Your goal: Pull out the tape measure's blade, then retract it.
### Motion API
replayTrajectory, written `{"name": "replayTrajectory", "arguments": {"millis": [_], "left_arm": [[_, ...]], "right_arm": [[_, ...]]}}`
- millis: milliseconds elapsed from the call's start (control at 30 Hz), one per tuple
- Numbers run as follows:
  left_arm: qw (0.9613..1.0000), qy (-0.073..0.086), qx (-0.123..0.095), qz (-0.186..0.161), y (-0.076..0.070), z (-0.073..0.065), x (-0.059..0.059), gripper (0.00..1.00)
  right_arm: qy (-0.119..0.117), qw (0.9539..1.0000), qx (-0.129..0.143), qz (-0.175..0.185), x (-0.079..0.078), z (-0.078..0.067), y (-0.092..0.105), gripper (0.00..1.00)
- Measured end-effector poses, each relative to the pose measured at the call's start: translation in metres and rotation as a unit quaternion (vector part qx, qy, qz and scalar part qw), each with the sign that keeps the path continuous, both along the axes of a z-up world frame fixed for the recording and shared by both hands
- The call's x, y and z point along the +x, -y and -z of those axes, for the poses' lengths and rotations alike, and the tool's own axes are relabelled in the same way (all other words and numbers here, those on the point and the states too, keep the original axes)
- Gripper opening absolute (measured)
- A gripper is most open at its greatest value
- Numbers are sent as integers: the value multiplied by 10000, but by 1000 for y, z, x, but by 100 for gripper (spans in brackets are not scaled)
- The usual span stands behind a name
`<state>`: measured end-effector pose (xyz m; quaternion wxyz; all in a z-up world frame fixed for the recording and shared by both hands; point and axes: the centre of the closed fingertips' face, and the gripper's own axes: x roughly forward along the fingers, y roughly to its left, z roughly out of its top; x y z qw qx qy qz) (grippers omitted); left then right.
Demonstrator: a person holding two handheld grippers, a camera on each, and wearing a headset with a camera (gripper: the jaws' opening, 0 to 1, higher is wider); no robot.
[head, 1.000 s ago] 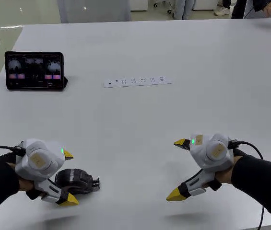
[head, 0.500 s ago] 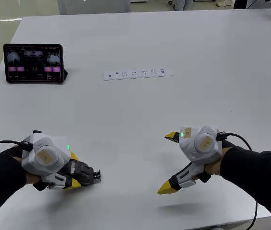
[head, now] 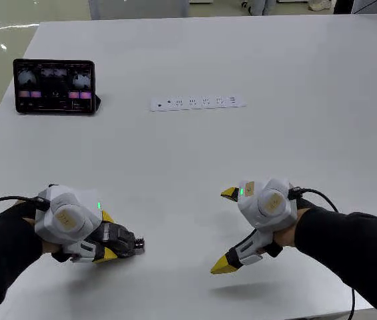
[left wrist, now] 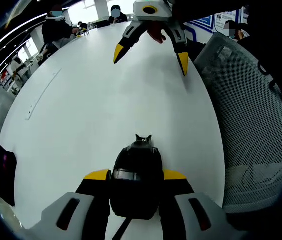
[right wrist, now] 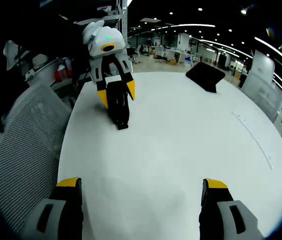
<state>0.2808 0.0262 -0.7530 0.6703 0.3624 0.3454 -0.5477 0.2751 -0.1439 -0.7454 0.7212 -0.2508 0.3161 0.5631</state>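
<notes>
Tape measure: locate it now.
The tape measure sits near-left on the table in the head view, clamped in the left gripper, hook end facing the right gripper.

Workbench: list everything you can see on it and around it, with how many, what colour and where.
table: 1, white, under everything
tape measure: 1, black, near left of the table, between the left jaws
tablet: 1, black, screen lit, propped at far left
power strip: 1, white, flat at far middle
mesh chair: 1, grey, beside the table's near edge
people: a few, dark clothes, beyond the table's end
left gripper: 1, white with yellow tips, shut on the tape measure
right gripper: 1, white with yellow tips, open, near right, holding nothing
sleeves: 2, black, at the bottom corners
</notes>
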Motion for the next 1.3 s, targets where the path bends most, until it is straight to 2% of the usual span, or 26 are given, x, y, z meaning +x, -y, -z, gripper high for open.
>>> {"name": "replayTrajectory", "arguments": {"millis": [200,400,467,667,933,1167,1300], "left_arm": [[10000,53,-28,-28,1,-2,-1,32],[10000,80,-1,-8,2,-3,-3,32],[10000,77,8,-8,2,-3,-2,32],[10000,47,47,-5,2,-3,-3,33],[9999,88,96,-20,2,-3,-3,33],[9999,88,129,-54,2,-2,-3,33],[9998,100,141,-61,2,-2,-2,33]], "right_arm": [[32,10000,60,-19,3,0,-19,99],[43,9996,14,-274,-1,3,-40,99],[47,9993,-6,-358,-2,4,-47,95],[1,9991,24,-433,-2,6,-64,92],[15,9981,125,-602,-3,7,-88,80],[71,9960,35,-891,-8,13,-100,69],[18,9957,13,-929,-9,17,-105,61]]}}
